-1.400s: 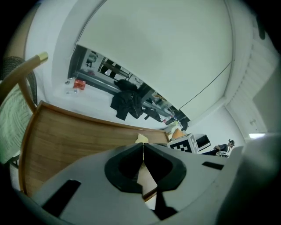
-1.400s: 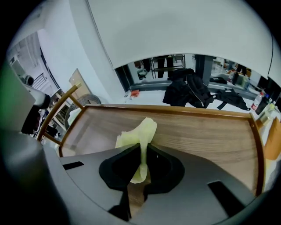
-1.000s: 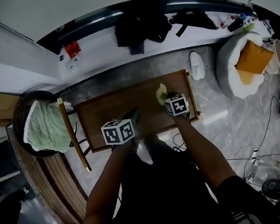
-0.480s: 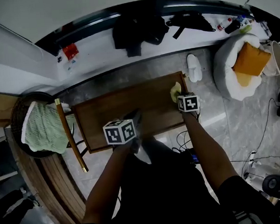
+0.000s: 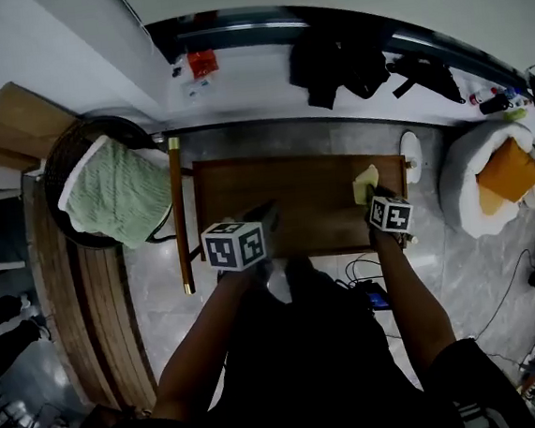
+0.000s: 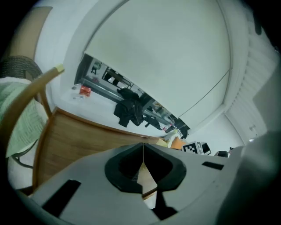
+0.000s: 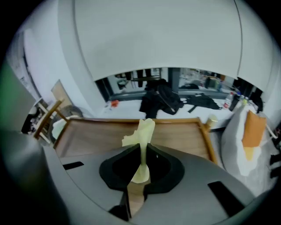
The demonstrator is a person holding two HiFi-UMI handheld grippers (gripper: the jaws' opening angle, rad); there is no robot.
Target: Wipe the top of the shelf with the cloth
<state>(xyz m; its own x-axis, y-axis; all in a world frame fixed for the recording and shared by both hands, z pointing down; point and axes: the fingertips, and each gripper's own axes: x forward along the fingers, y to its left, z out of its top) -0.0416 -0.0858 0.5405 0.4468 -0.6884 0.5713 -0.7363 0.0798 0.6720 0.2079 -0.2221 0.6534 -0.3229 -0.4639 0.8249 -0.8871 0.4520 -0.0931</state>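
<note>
At the far left a round dark wicker basket (image 5: 66,171) holds a pale green knitted textile (image 5: 119,190), and just beside it a long brown wooden pole (image 5: 180,217) runs along the left end of the rectangular brown wooden shelf top (image 5: 304,205), which has a raised rim. The left gripper (image 5: 269,208) is held over the near left part of that surface; in the left gripper view its jaws (image 6: 143,145) are clenched tip to tip with nothing between them. Behind the shelf, black clothing (image 5: 337,60) lies heaped on a white ledge. Farther right, the right gripper (image 5: 373,194) sits over the right end of the shelf top, near the right rim, its jaws (image 7: 144,147) grasping a small crumpled pale yellow cloth (image 7: 142,132) that sticks out ahead of the tips (image 5: 365,182); whether the cloth presses on the wood cannot be told. At the far right, on the grey floor, rests a round white cushion (image 5: 473,198) with an orange pillow (image 5: 508,168) in it.
</note>
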